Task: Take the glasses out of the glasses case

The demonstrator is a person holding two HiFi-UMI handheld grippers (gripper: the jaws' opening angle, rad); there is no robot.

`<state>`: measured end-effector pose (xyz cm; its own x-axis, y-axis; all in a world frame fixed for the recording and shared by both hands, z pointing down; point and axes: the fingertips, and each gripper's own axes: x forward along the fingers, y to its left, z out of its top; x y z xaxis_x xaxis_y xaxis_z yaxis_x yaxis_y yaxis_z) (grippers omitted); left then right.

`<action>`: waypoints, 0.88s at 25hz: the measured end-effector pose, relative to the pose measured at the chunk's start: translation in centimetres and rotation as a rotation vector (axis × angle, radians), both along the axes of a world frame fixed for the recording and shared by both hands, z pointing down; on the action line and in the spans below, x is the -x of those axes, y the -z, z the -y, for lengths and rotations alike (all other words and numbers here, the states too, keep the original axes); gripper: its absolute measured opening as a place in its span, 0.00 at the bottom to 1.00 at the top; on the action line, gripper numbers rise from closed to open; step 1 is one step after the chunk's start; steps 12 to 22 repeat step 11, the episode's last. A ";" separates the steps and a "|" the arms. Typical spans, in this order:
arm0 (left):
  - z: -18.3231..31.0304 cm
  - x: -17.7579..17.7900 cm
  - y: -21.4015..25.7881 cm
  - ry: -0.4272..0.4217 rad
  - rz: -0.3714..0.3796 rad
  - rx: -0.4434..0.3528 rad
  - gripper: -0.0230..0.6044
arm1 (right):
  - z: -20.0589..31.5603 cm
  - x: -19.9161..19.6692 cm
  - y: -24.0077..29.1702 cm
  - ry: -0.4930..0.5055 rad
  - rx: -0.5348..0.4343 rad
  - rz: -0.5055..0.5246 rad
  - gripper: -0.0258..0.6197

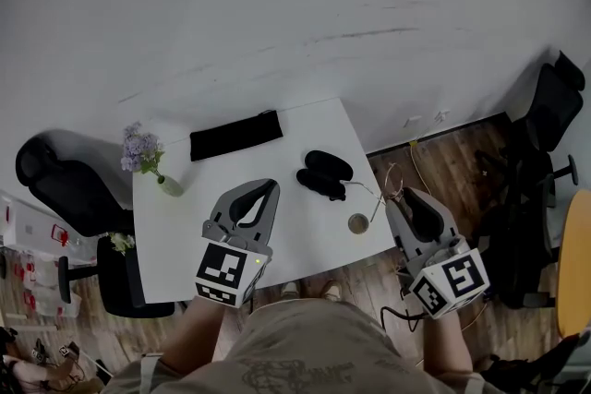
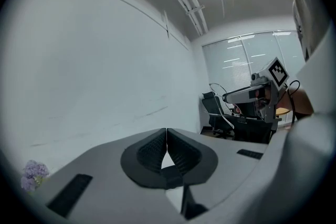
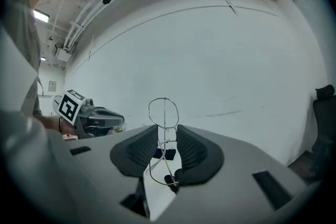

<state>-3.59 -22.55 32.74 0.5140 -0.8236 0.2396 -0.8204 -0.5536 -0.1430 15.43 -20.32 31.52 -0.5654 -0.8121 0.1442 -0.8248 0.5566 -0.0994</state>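
Note:
The black glasses case [image 1: 324, 173] lies open on the white table [image 1: 185, 235], towards its right side. A thin wire-frame pair of glasses [image 3: 163, 112] stands upright between the pads of my right gripper [image 3: 167, 131], which is shut on it. In the head view the right gripper [image 1: 400, 196] hangs just past the table's right edge, and the glasses [image 1: 386, 192] show faintly at its tip. My left gripper [image 1: 269, 187] hovers over the table's middle, left of the case. Its jaws [image 2: 166, 134] meet at the tips with nothing between them.
A flat black pouch [image 1: 235, 135] lies at the table's far edge. A small vase of purple flowers [image 1: 146, 157] stands at the far left corner. A small round object [image 1: 358, 223] sits near the right front corner. Black office chairs stand left [image 1: 65, 185] and right [image 1: 540, 134].

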 end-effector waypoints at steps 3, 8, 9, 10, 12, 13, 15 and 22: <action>0.1 0.0 0.1 0.002 0.001 -0.003 0.06 | 0.2 -0.2 0.1 -0.002 -0.002 0.003 0.24; 0.2 -0.2 0.3 0.002 0.005 -0.010 0.06 | 0.3 -0.5 0.2 -0.006 -0.010 -0.012 0.24; 0.2 -0.3 0.3 0.001 0.006 -0.008 0.06 | 0.3 -0.5 0.2 -0.005 -0.014 -0.020 0.24; 0.1 -0.4 0.2 -0.001 0.007 -0.006 0.06 | 0.2 -0.5 0.3 -0.004 -0.019 -0.029 0.24; 0.1 -0.4 0.2 -0.003 0.007 -0.003 0.06 | 0.2 -0.4 0.3 -0.003 -0.023 -0.038 0.24; 0.1 -0.4 0.2 -0.003 0.007 -0.003 0.06 | 0.2 -0.4 0.3 -0.003 -0.023 -0.038 0.24; 0.1 -0.4 0.2 -0.003 0.007 -0.003 0.06 | 0.2 -0.4 0.3 -0.003 -0.023 -0.038 0.24; 0.1 -0.4 0.2 -0.003 0.007 -0.003 0.06 | 0.2 -0.4 0.3 -0.003 -0.023 -0.038 0.24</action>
